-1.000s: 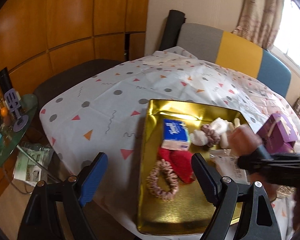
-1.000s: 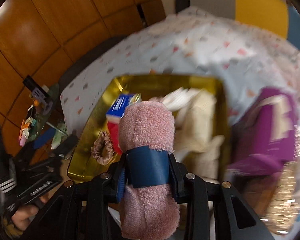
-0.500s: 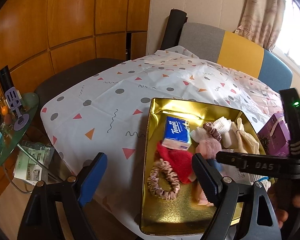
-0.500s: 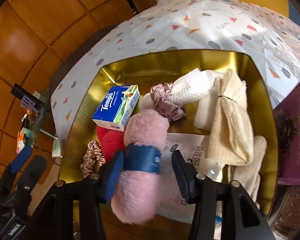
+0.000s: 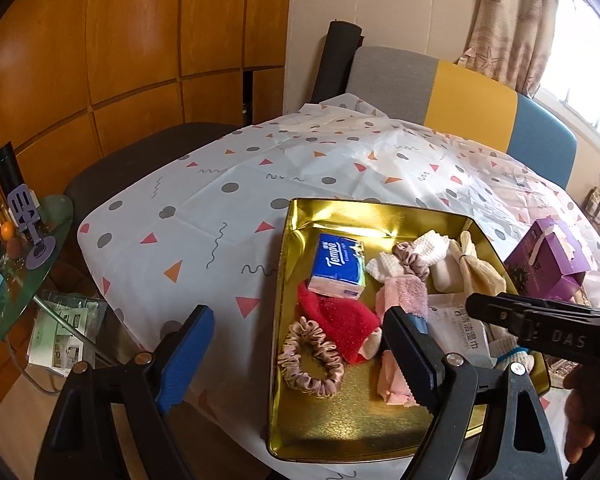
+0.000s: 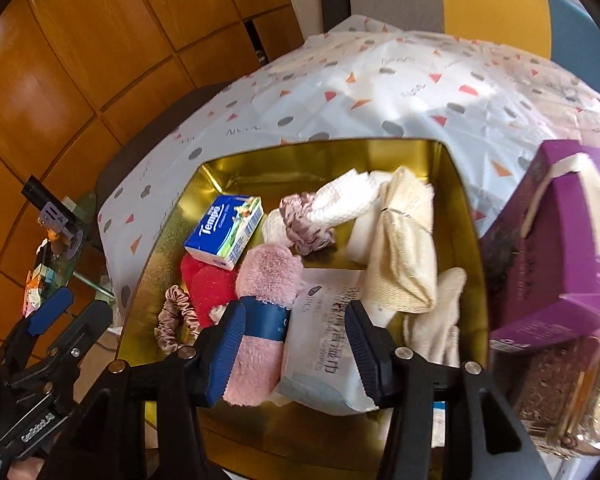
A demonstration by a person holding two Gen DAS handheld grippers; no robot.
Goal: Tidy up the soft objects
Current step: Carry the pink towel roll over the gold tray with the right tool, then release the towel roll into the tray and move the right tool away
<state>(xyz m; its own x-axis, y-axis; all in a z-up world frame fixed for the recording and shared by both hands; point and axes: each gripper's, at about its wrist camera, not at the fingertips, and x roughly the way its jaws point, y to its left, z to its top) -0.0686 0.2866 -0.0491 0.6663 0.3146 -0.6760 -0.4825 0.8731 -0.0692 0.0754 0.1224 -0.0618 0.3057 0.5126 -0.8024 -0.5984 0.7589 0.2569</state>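
Note:
A gold tray (image 6: 172,216) on the patterned tablecloth holds the soft items. My right gripper (image 6: 294,316) hangs low over the tray's near end, jaws apart. A pink rolled towel (image 6: 268,276) with a blue band lies in the tray and leans against the left finger; the right finger is clear of it. Beside the roll sit a red cloth (image 6: 206,284), a Tempo tissue pack (image 6: 224,236), a pink scrunchie (image 6: 174,320), a wet-wipes pack (image 6: 324,344) and cream cloths (image 6: 406,248). My left gripper (image 5: 298,314) stands wide open with nothing in it, above the tray's (image 5: 284,264) left rim.
A purple box (image 6: 560,248) stands right of the tray. A grey, yellow and blue chair back (image 5: 452,92) rises behind the table. To the left, a glass side table (image 5: 28,264) carries small items, and wooden panels line the wall.
My right gripper came down with the pink towel into the tray and its jaws parted, so the roll now rests among the other items. The left gripper stayed put.

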